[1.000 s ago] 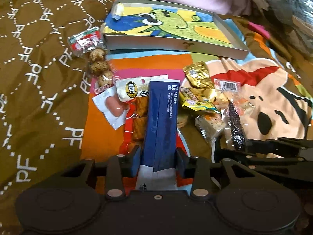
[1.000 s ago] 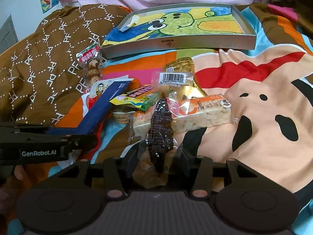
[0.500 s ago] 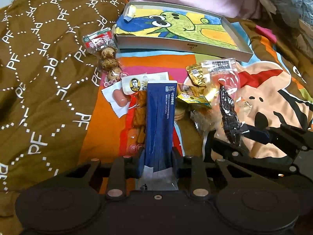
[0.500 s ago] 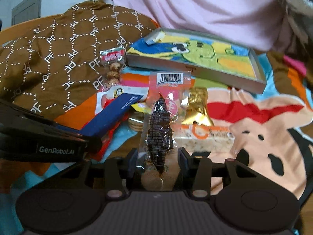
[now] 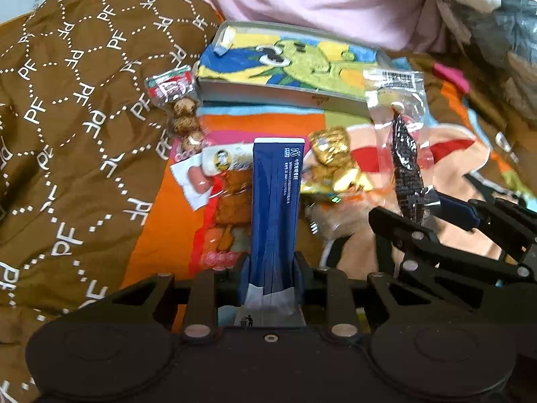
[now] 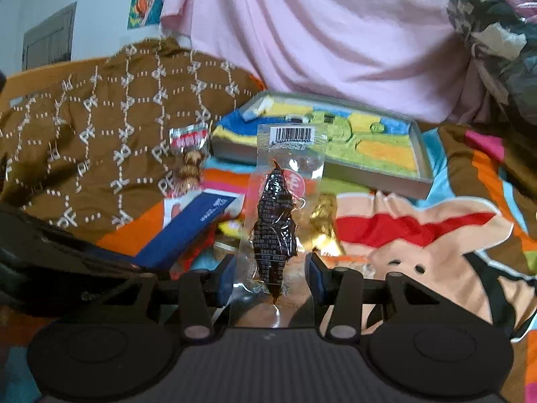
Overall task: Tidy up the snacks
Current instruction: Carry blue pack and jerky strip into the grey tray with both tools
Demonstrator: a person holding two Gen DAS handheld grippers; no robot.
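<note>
Snacks (image 5: 275,201) in both grippers (image 5: 272,265)

Snack packets are crowding the blanket's (image 5: 161,221) middle w/ a gold packet (image 5: 330,149) and egg pack (image 5: 183,114) blocking approach to the tray (image 5: 268,92) at the far edge; brown quilt (image 5: 67,117) at left is lying open.
</note>
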